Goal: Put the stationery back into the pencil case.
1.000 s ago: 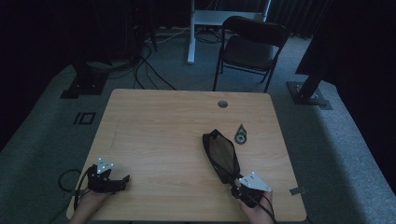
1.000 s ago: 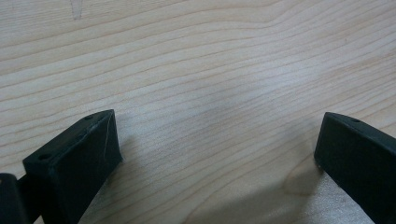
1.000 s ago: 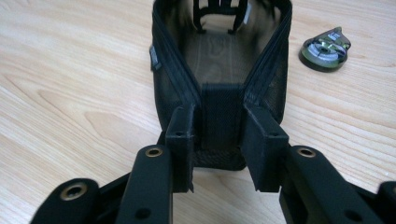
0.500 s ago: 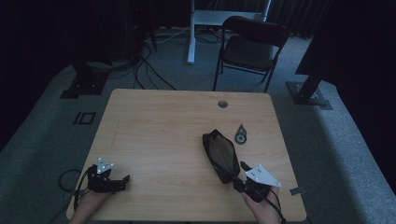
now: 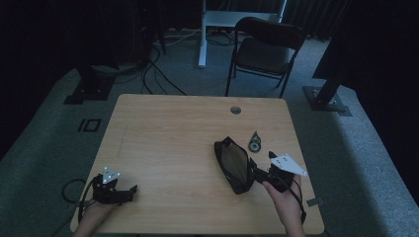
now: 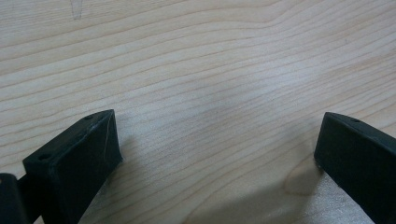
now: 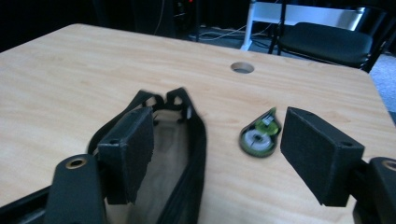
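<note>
Beside the pouch (image 5: pixel 234 164), right tongs (image 5: pixel 261 174) gape, raised.

The left gripper (image 6: pixel 217 154) was looking straight down at the table (image 6: pixel 201 60), and pale wood grain ran across the whole frame in long, gently bending lines. Its two black jaws came up from the bottom corners, one at the lower left, one at the lower right, standing wide apart. Bare wood lay between them, and nothing was caught in the gap. The lower-left jaw showed its flat top, with a small round hole in it. Soft shadows pooled on the wood beside each jaw. Up at the top left, a faint narrow mark (image 6: pixel 76 8) sat on the grain.
</note>
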Demonstrator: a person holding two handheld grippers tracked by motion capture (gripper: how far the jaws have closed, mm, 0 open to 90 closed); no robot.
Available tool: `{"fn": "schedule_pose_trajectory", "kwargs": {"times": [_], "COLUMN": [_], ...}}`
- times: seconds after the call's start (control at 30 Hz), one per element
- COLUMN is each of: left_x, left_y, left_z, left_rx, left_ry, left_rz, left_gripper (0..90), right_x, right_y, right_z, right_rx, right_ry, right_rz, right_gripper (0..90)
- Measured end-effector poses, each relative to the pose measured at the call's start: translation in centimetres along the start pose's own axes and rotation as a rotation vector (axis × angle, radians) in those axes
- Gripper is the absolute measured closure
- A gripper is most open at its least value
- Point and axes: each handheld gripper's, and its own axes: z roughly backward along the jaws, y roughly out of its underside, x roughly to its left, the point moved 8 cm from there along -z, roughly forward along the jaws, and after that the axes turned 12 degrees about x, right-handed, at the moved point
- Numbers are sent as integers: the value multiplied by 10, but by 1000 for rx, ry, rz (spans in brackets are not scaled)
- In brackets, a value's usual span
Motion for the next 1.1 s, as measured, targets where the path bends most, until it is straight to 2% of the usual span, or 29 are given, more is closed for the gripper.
{"fn": "schedule_pose_trajectory", "kwargs": {"times": [0.2,0.23,0.3,0.4,0.5,0.57,0.6,0.67,0.7,0.87,1.0,1.1], "left_x": [0,0,0,0,0,0,0,0,0,0,0,0], "left_y": [0,0,0,0,0,0,0,0,0,0,0,0], "left_z": [0,0,0,0,0,0,0,0,0,0,0,0], "left_rx": [0,0,0,0,1,1,2,1,2,1,1,2], "left_ry": [0,0,0,0,0,0,0,0,0,0,0,0], "left_rz": [0,0,0,0,0,0,0,0,0,0,0,0], "left_gripper": [4,4,4,4,4,4,4,4,4,4,4,4], "right_x": [-13,-19,-22,-32,-36,-40,-44,-47,-53,-63,-73,-76], "right_y": [-9,-11,-12,-16,-17,-18,-19,-19,-19,-18,-18,-16], "right_z": [-18,-26,-30,-49,-59,-69,-81,-85,-95,-111,-126,-137], "right_rx": [28,37,44,57,69,86,108,113,129,165,185,204], "right_ry": [5,18,30,44,47,52,45,45,52,70,96,98], "right_rz": [-7,-8,-5,-25,-37,-29,-50,-63,-77,-91,-124,-144], "right_gripper": [204,153,132,134,138,140,142,145,152,162,189,191]}}
